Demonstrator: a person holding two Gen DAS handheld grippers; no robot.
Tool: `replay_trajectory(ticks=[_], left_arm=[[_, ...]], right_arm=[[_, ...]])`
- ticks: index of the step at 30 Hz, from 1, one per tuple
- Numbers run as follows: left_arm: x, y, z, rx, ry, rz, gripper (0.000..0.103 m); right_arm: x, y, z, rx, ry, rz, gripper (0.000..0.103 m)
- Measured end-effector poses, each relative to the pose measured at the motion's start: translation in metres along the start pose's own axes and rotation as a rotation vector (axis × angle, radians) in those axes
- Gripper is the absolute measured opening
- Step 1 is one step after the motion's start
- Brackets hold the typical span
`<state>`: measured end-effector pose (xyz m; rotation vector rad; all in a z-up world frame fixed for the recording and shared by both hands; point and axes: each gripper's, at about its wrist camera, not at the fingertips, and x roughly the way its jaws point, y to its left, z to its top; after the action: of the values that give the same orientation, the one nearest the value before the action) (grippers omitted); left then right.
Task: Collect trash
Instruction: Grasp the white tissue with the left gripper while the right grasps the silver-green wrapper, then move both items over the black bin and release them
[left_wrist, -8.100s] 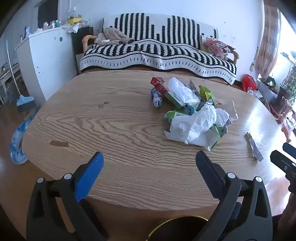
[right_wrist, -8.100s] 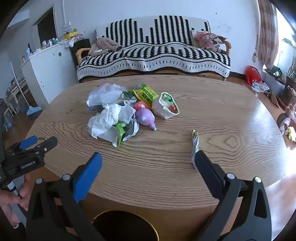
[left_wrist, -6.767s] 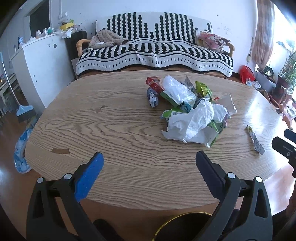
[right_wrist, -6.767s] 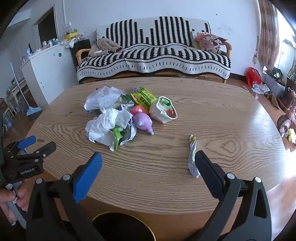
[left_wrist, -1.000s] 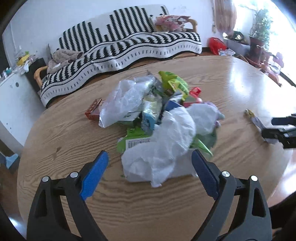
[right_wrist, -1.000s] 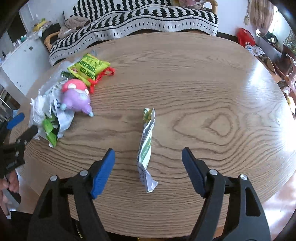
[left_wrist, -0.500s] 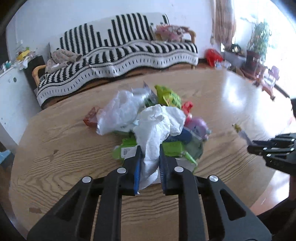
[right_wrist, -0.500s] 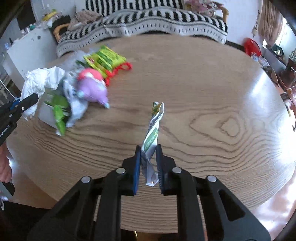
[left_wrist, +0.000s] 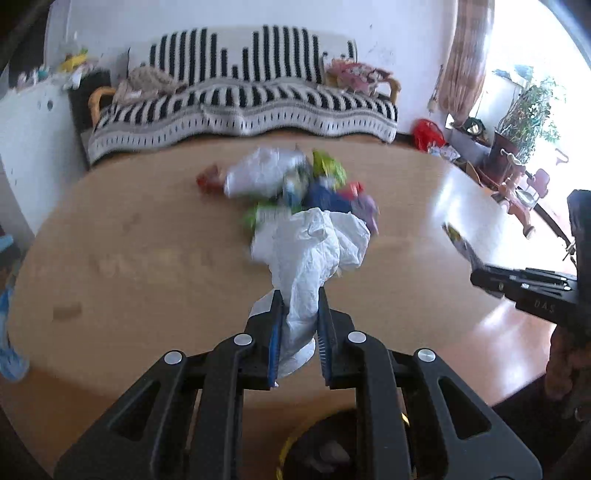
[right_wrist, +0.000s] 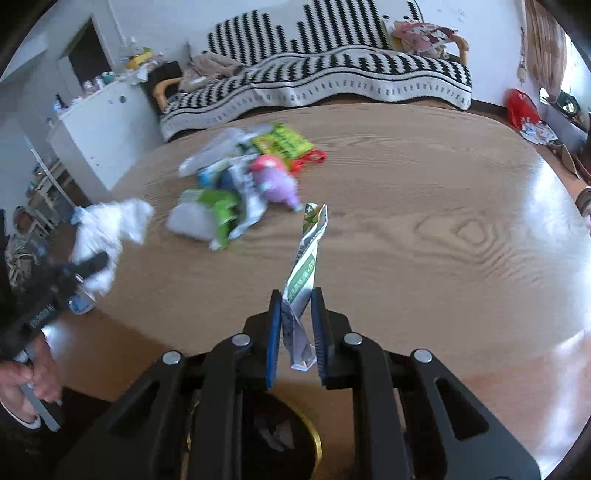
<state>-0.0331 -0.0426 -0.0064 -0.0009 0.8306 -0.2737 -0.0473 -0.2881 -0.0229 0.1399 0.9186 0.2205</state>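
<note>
**Both grippers loaded, bin below**

Wooden table (right_wrist: 424, 206) holds the trash pile (right_wrist: 240, 192), mid-left. Left gripper (left_wrist: 298, 321) is clamped on a white plastic bag (left_wrist: 314, 251): light, floppy, likely to snag. Right gripper (right_wrist: 295, 325) pinches a thin foil wrapper (right_wrist: 304, 266): slippery, probably best held near the middle. Gold-rimmed bin (right_wrist: 280, 439) sits under the table edge.

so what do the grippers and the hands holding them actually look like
Both the left gripper and right gripper are black plastic clamp frames with silver rivets and blue-padded fingers. Small pale lettering marks their sides. A bare hand with a dark sleeve and white cuff grips the left one's pale handle.
</note>
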Motion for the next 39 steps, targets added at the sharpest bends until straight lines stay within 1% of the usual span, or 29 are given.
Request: replay_trajectory(ticks=[5,7,9,13,15,18,21,24,28,37,38,39], left_arm=[[-0.017,-0.015,-0.060,-0.025,0.080,-0.036,0.016],[-0.019,-0.022,-0.085,-0.024,0.122,-0.053,0.016],[-0.021,-0.028,-0.109,-0.042,0.168,-0.075,0.017],[-0.015,-0.034,-0.142,-0.091,0.253,-0.123,0.017],[-0.011,-0.035,-0.153,-0.120,0.291,-0.146,0.017],[-0.007,-0.036,-0.161,-0.131,0.315,-0.131,0.017],[-0.002,-0.034,-0.165,-0.142,0.340,-0.114,0.017],[0.004,-0.034,-0.168,-0.147,0.357,-0.099,0.017],[0.006,-0.037,-0.170,-0.128,0.362,-0.099,0.017],[0.007,-0.040,-0.168,-0.116,0.373,-0.102,0.017],[0.007,-0.041,-0.168,-0.113,0.374,-0.100,0.019],[0.007,-0.042,-0.168,-0.111,0.376,-0.099,0.024]], right_arm=[[-0.023,0.026,-0.047,-0.019,0.000,0.060,0.017],[-0.029,0.035,-0.072,-0.026,0.014,0.079,0.017],[-0.033,0.041,-0.095,-0.031,0.036,0.096,0.017],[-0.037,0.051,-0.137,-0.041,0.088,0.118,0.017],[-0.036,0.053,-0.151,-0.045,0.110,0.120,0.017],[-0.033,0.054,-0.170,-0.041,0.153,0.130,0.017],[-0.028,0.058,-0.175,-0.045,0.174,0.134,0.017],[-0.025,0.060,-0.176,-0.046,0.177,0.131,0.017],[-0.018,0.057,-0.174,-0.021,0.197,0.141,0.017],[-0.016,0.056,-0.172,-0.013,0.202,0.146,0.017],[-0.016,0.055,-0.172,-0.007,0.201,0.148,0.017],[-0.016,0.054,-0.172,-0.001,0.202,0.149,0.017]])
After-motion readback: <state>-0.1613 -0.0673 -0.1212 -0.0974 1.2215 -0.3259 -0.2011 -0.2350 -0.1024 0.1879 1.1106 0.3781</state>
